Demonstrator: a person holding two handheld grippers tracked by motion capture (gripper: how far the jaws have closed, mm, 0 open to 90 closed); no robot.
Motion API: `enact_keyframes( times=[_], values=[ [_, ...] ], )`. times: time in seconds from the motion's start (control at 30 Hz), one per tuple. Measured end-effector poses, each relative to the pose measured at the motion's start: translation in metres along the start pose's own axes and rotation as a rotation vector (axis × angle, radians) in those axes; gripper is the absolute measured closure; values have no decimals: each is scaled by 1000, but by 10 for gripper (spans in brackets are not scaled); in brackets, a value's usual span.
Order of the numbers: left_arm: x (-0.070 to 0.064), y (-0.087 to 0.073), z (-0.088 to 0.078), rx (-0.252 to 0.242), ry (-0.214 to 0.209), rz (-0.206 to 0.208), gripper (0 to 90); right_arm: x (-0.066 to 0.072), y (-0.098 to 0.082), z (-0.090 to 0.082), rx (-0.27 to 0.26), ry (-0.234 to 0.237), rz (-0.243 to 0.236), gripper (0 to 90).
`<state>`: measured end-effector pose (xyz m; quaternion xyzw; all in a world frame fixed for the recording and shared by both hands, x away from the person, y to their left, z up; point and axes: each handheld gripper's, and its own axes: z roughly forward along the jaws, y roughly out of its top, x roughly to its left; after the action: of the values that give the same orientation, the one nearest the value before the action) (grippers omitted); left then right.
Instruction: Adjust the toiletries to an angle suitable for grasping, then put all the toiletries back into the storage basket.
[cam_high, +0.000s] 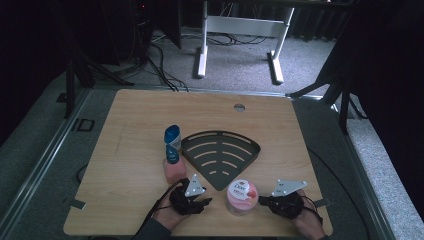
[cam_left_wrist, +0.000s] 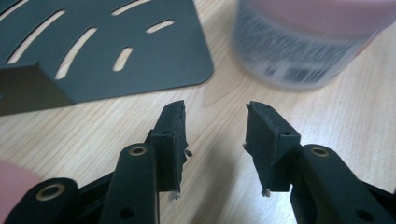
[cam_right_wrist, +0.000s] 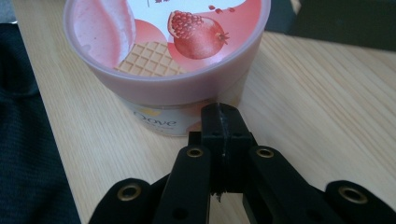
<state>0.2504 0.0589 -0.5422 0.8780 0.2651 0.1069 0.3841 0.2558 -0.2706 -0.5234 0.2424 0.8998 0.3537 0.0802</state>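
Round pink-lidded plastic tub (cam_high: 242, 196) with a pomegranate and wafer picture on its lid, standing upright near the front edge of the pale wooden table (cam_high: 130, 125), between the two hand-held grippers and just in front of the point of the dark metal fan-shaped slotted tray (cam_high: 220, 152). Left gripper (cam_high: 204, 201) low over the wood just left of the tub, jaws parted with bare table in the gap and nothing between the pads; in the left gripper view the left gripper (cam_left_wrist: 215, 128) aimed at the strip of wood between the tray (cam_left_wrist: 107, 51) corner and the tub (cam_left_wrist: 313, 42), touching neither. Right gripper (cam_high: 261, 202) just right of the tub, jaws pressed fully together with nothing caught; in the right gripper view the right gripper (cam_right_wrist: 219, 114) tip right at the lower white wall of the tub (cam_right_wrist: 168, 51), under the overhanging lid, contact or a hair's gap impossible to tell. Tub lid on, label facing up. Left of the tray, a blue-and-white bottle (cam_high: 172, 137) standing upright, and just in front of it a pink bottle with a blue cap (cam_high: 174, 167), close to the left gripper's grey three-cornered plate. Both forearms in from the bottom edge, cables trailing back from each gripper. Grey carpet and white desk legs (cam_high: 202, 50) beyond the table.
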Motion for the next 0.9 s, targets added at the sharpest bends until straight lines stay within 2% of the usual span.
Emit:
enact_keyframes(
  times=[0.13,0.23,0.33,0.43,0.53,0.7,0.77,0.87,0.9],
  values=[
    [-1,1,2,-8,-22,10,542,2,10,8,-1,24,-30,900],
    [-2,1,1,-9,-40,16,516,1,12,13,6,28,-35,896],
    [-1,1,1,-12,-48,14,494,-2,10,13,2,22,-19,784],
    [-3,2,2,-17,-40,30,464,-6,7,12,-6,14,-3,689],
    [-6,5,3,-22,-55,45,418,-9,5,10,-14,9,14,581],
    [-9,9,5,-32,-86,69,372,-10,3,7,-30,28,2,512],
    [-11,11,5,-47,-83,77,377,-10,2,6,-38,41,-9,489],
    [-11,14,6,-50,-99,72,382,-9,2,5,-46,52,-21,481],
    [-11,15,7,-49,-106,70,379,-8,3,4,-55,72,-38,465]
  ],
)
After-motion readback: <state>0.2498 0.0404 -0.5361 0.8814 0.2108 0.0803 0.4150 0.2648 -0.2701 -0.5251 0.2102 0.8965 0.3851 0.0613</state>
